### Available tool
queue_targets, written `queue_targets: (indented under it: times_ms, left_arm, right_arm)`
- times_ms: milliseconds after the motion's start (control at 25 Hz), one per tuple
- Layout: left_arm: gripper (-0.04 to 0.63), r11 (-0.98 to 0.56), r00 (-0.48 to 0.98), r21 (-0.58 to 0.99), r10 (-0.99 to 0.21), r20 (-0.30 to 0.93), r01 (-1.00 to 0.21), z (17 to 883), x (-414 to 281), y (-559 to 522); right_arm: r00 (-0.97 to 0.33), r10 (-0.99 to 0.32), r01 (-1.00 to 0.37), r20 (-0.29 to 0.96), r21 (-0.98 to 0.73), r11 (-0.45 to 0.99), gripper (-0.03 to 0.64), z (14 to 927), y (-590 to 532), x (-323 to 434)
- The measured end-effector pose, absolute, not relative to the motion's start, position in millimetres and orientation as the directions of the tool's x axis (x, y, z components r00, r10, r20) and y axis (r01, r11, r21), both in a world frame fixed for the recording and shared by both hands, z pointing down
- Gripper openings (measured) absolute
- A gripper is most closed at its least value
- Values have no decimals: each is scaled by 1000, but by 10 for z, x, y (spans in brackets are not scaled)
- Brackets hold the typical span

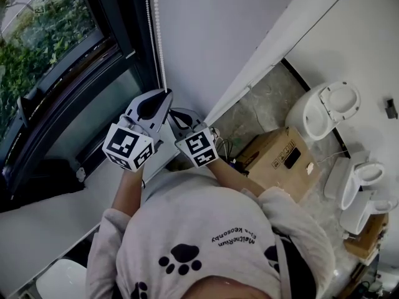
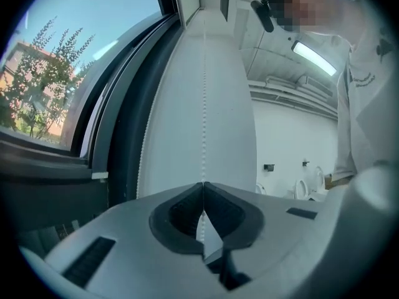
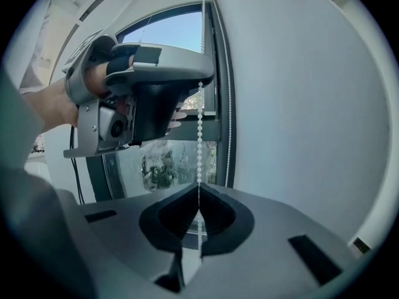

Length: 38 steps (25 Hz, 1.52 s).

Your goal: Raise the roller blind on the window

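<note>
Bead chain [image 1: 161,36] of the roller blind hangs between the window frame [image 1: 124,48] and the white wall [image 1: 218,36]. My left gripper [image 2: 203,184] is clenched on one strand, which is pinched at the jaw tips and runs straight up. My right gripper [image 3: 199,187] is clenched on the same strand lower down (the left sits directly above it). A second strand [image 3: 230,104] hangs free alongside.

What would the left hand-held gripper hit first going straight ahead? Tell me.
Probably the white wall beside the window; the left hand-held gripper, shut on the bead chain, points at it, though depth is unclear.
</note>
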<state>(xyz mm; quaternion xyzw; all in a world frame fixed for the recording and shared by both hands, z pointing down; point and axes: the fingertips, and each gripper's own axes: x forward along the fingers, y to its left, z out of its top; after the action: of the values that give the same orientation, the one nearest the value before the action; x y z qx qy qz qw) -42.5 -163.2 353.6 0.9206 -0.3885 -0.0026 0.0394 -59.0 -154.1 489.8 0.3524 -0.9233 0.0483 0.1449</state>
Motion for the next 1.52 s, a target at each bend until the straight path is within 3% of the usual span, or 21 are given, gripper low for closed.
queue_targets:
  times_ms: [400,440,520,800,1200,1520]
  left_arm:
    - [12,-693,700,107,-711,64,-713,3901,-434,-1610]
    - [12,-696,702,102,-709,64,-711,3898,-422,-1607]
    - [12,-700,706,99,-706,60,-708,3895,-404,-1607]
    - [12,-703,709,103,-703,46,-704,3894,-398,-1621]
    - [11,-706,712,106,-702,34,-701,3898,-402,-1601]
    - [11,-711,717,105,-696,32,-695,3892,-378,-1571]
  right_arm:
    - [-695,-619,-640,366,77,765,13,5160,-1502,-574]
    - [-700,-621,-637,354,84,766,30,5083,-1493,-573]
    - [-707,-625,-640,331,76,765,134,4889,-1472,-552]
    - [-693,-669,-685,268,42,727,130,4154,-1377,-261]
    - [-752,-658,-658,33,17,753,120,2781,-1409,-377]
    - [-756,-654,-655,-23,10,756,81,2376,-1648,-546]
